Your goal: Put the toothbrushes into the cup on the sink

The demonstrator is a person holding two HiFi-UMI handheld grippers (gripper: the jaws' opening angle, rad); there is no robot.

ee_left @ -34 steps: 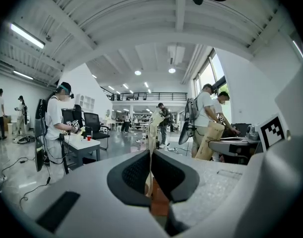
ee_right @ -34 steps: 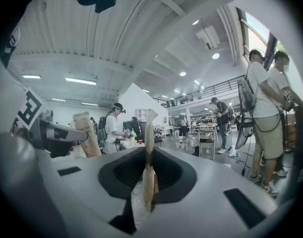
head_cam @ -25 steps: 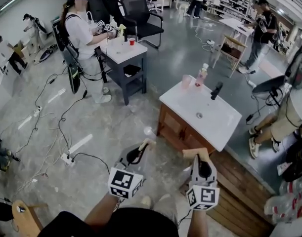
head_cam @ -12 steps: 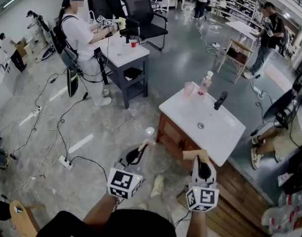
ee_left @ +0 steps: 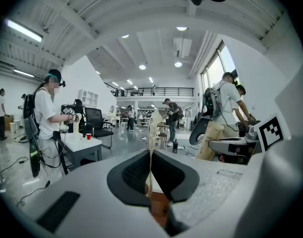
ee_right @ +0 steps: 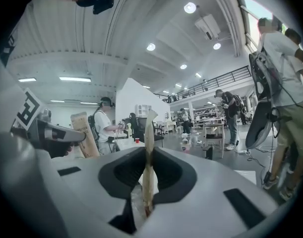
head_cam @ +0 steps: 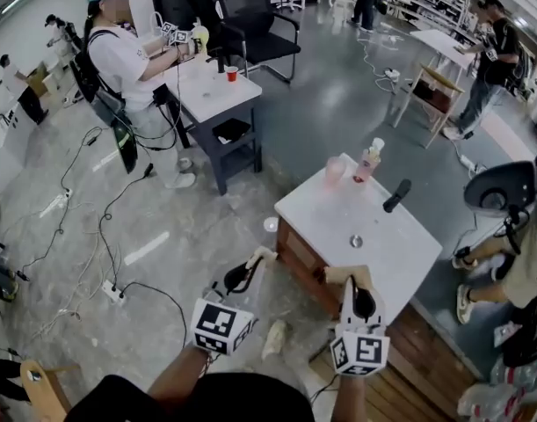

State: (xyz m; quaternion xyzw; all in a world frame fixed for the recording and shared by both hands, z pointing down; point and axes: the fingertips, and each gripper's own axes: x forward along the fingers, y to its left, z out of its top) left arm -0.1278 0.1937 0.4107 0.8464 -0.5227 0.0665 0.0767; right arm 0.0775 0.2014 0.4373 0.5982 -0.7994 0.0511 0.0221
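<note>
on our left gripper (head_cam: 254, 264) the jaws clamp a toothbrush (ee_left: 152, 130), on the right gripper (head_cam: 351, 281) a second toothbrush (ee_right: 149, 148); each runs along its jaws, tip ahead toward the sink (head_cam: 338, 214) and cup (head_cam: 335, 169), well apart.

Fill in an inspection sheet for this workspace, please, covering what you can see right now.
Surface: white sink top on a wooden cabinet, bare apart from a cup, a bottle and the black faucet.
Job's things: pink cup stands at the top's far corner; left toothbrush and right toothbrush are both held upright, not yet in the cup.
Clutter: bottle beside the cup.
Grippers: left tongs shut on the left toothbrush; right tongs shut on the right toothbrush.
Cables: loose cables and a power strip on the floor at left.
Surroundings: a person works at a white table; others stand farther off.
</note>
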